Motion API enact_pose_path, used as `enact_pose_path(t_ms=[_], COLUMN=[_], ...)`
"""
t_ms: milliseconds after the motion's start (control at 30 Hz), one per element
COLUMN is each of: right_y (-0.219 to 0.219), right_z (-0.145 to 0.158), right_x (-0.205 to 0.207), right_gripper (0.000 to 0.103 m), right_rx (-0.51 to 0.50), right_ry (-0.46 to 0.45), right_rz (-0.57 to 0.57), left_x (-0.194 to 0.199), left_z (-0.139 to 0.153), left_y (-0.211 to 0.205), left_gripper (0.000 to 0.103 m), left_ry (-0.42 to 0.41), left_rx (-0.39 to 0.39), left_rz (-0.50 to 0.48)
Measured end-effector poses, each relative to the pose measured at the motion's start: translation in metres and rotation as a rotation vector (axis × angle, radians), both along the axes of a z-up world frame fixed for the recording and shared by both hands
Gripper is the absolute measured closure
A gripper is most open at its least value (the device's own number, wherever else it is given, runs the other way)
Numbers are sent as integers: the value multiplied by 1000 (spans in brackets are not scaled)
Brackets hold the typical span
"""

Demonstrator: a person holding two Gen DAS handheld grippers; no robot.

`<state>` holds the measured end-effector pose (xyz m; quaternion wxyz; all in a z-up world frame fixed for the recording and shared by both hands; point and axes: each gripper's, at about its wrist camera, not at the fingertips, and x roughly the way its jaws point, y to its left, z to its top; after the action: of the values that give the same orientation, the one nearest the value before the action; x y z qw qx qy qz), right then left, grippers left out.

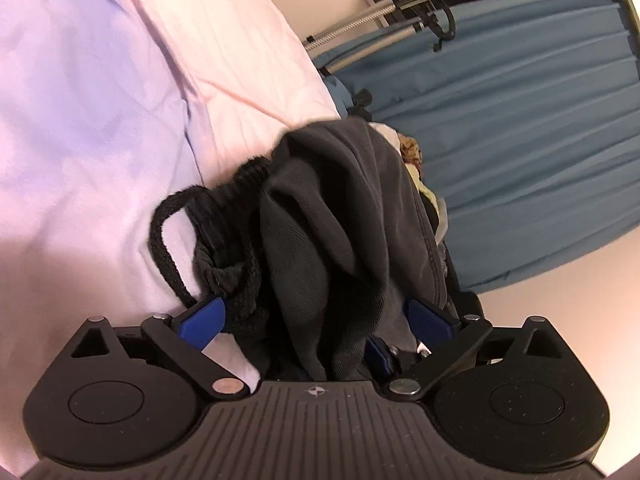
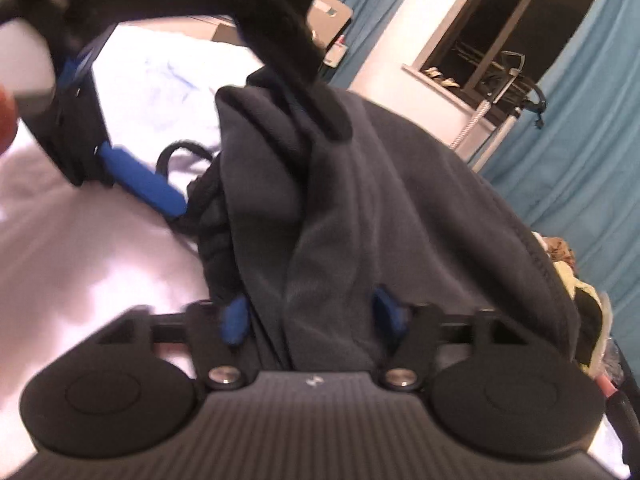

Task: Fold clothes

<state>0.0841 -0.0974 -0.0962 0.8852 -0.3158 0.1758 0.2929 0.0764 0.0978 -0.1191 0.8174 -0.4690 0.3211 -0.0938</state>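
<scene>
Garment (image 1: 340, 216) between hand-held grippers, bunched.

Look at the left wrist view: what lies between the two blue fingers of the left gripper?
In the left wrist view, bunched dark grey garment fills the gap of the left gripper, with its black drawstring looping out leftward onto the pale sheet.

Matt dark cloth garment (image 1: 340, 216) with braided cord (image 1: 160, 236), on smooth sheet (image 1: 80, 120)

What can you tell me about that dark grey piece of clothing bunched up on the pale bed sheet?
The dark grey fabric garment looks like soft, matte cotton, heaped in loose vertical folds on the pale sheet. A ribbed, fuzzy black edge and a braided black drawstring loop spill out at its left. The folds drape between the blue-padded fingers of both the left gripper and the right gripper.
</scene>
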Motion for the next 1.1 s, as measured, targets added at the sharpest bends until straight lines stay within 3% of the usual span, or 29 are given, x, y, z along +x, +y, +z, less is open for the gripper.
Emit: enact_pose_path(t_ms=[67,233,400,533,600,667,733,833,900,1033,1100], right_y=[-6,-28,-51,-59,-56,-54,-52,-48,-41,-11,-9], right_z=[8,32,56,53,48,42,33,22,20,6,4], right_x=[3,14,27,31,35,33,31,32,25,-9,-19], right_gripper=[64,80,82,82,81,78,75,71,71,68,67], right_rx=[38,216,408,456,448,436,417,400,357,66,9], right_ry=[9,63,113,167,185,185,192,232,206,-33,-69], right_rz=[-9,-69,-140,-149,-137,-119,-105,-116,-108,-4,32], left_x=[0,3,14,24,25,25,25,26,27,34,47], left_z=[-2,-1,-1,-8,-13,-20,-23,-18,-17,-18,-20], left_y=[-5,-18,-24,-20,-11,1,6,0,-1,2,3], left_gripper=[3,3,3,3,3,3,3,3,3,3,3], left_ry=[1,-17,-148,-224,-236,-229,-230,-235,-229,-169,-124], left_rx=[-8,68,84,52,-15,-132,-180,-117,-100,-81,-59], left_rz=[-24,-21,10,38,67,92,95,71,69,86,98])
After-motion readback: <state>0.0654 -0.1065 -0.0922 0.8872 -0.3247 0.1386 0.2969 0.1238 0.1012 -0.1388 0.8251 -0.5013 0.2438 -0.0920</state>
